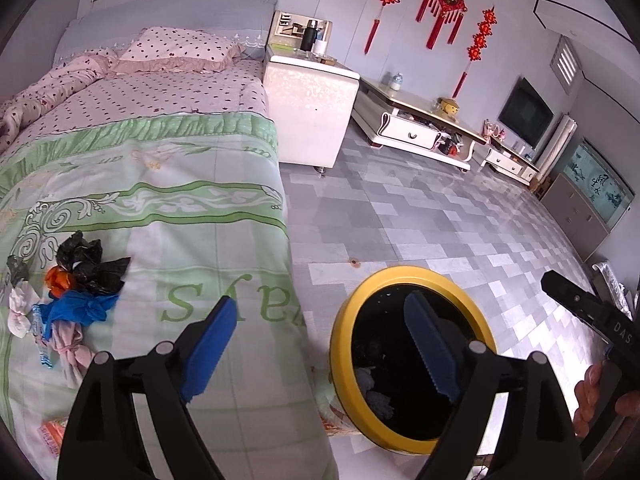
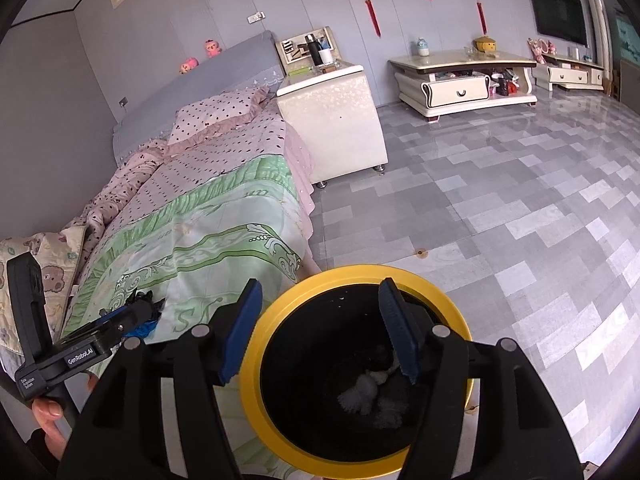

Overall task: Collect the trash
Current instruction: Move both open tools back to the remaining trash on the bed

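**Both Jaws Empty at the Bin, Trash Left on the Bed**

The round black trash bin with a yellow rim point(image 2: 256, 360) is taken as the landmark; it stands on the grey tiled floor point(image 2: 500, 216), just beside the foot of the bed covered in a green-and-white patterned quilt point(image 1: 192, 224). Crumpled white and dark scraps are seen lying at the bin's bottom.

The right hand-held gripper point(image 2: 322, 332) is held directly above the bin's mouth, its blue pads spread apart with nothing between them. The left hand-held gripper point(image 1: 326, 350) is held over the bin's near edge and the bed's side, its jaws also released wide and empty.

A drop into the bin is judged to be just finished, so the step in hand is the return for more trash. The remaining pile of crumpled trash point(image 1: 64, 292) — black plastic, an orange scrap, blue and pink rags, white tissue — is seen on the quilt, well apart from the bin and to its left.

For the next move, one open gripper would need to be carried from the bin across to that pile, lowered over a single piece, and closed on it. Soft, tangled pieces may be dragged along together.
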A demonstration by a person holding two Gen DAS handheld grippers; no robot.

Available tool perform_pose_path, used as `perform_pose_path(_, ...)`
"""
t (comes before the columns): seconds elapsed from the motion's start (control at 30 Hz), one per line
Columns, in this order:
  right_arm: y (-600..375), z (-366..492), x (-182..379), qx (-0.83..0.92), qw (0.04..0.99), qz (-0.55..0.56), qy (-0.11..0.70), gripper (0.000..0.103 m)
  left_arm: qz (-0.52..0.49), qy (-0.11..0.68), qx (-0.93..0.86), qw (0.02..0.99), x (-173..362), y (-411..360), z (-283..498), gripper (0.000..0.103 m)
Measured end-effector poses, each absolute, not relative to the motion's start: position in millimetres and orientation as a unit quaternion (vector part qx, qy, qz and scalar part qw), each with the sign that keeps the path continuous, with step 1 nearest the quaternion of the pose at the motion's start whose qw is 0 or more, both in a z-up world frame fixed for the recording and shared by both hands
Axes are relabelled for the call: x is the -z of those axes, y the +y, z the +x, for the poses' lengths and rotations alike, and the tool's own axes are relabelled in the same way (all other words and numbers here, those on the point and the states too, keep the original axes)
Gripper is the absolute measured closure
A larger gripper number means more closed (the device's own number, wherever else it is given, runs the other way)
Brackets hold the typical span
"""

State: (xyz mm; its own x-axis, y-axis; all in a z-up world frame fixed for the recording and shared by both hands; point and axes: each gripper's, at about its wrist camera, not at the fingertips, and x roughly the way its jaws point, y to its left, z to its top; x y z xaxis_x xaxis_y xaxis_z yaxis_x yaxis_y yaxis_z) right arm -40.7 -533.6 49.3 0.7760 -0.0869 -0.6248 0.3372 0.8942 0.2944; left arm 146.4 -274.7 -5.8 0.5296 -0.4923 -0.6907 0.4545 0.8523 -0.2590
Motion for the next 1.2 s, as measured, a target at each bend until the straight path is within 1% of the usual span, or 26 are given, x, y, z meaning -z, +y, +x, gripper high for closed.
perform_pose_path(0.27, -486, -22, -68, 0.080, 0.930, 0.176, 0.312, 0.041, -0.023, 0.387, 0.238, 0.891, -13, -222, 150, 0.018)
perform_pose_path(0.63, -407, 16, -88, 0.025, 0.940, 0.140, 0.309, 0.041, -0.038, 0.374, 0.163, 0.912, -26, -116, 170, 0.018)
perform_pose_path(0.9, -345, 51, -88, -0.018, 0.940, 0.123, 0.319, 0.041, -0.054, 0.380, 0.112, 0.917, -17, -48, 185, 0.018)
perform_pose_path(1.2, -278, 86, -71, -0.065, 0.932, 0.104, 0.341, 0.041, -0.055, 0.396, 0.067, 0.914, 9, 2, 201, 0.018)
